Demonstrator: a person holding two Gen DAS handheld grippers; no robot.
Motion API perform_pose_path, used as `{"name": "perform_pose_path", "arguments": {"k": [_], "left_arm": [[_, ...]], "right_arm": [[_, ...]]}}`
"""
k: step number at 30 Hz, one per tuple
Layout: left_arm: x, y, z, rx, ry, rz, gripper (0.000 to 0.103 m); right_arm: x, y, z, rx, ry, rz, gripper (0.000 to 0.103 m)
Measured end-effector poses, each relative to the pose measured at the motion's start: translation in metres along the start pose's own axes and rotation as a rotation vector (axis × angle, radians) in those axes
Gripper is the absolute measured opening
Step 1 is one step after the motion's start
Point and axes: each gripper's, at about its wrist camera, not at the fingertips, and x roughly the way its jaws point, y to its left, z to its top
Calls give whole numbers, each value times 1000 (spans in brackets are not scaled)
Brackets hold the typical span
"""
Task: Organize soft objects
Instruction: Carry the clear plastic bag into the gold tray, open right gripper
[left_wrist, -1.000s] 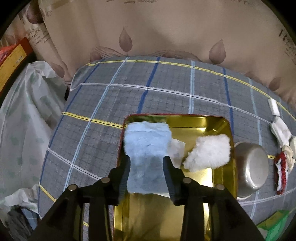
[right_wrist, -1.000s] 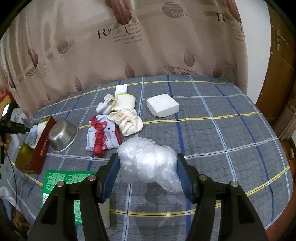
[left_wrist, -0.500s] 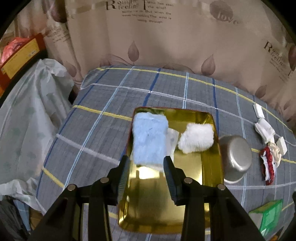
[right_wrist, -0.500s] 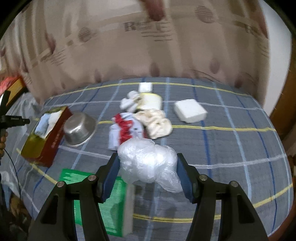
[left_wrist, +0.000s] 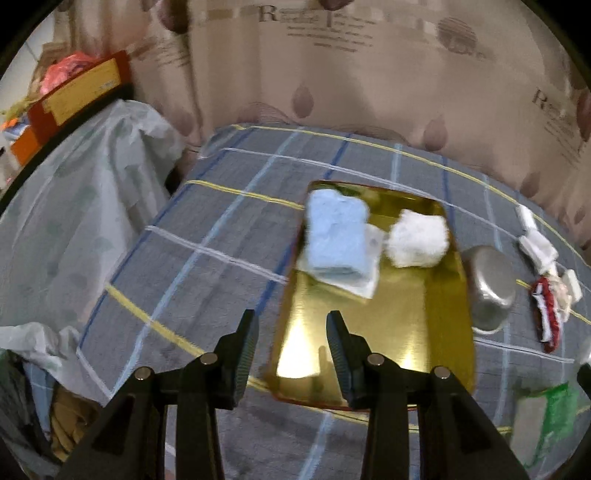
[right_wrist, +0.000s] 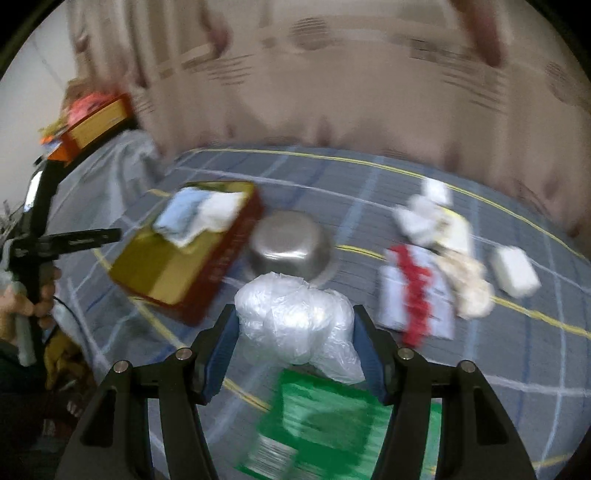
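- On the plaid-covered tabletop (left_wrist: 229, 236): gold tin (left_wrist: 373, 332) holds blue cloth (left_wrist: 338, 236) and white fluffy cloth (left_wrist: 419, 238).
- Left gripper (left_wrist: 291, 343): jaws apart, nothing between them.
- Right gripper (right_wrist: 295, 347): jaws clamped on crumpled plastic bag (right_wrist: 295, 317), above green packet (right_wrist: 328, 417).

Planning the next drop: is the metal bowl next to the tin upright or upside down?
Upside down. The metal bowl shows its flat base on top with its rim on the bedspread, beside the tin.

A gold tin (left_wrist: 373, 332) with red sides holds pale-blue (left_wrist: 338, 236) and white cloths (left_wrist: 419, 238) on a grey plaid sheet (left_wrist: 221, 236) lined blue, white and yellow.
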Motion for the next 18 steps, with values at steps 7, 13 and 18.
{"name": "perform_pose_path", "arguments": {"k": [7,13,18], "left_arm": [[-2,35,-1,-75,-17,55,39],[0,62,0,-116,-10,96,39],[3,74,0,-135,-4,110,39]], "right_arm": [[46,74,31,-124,28,92,58],[101,123,53,-205,84,91,58],[146,148,63,-247,152,53,58]]}}
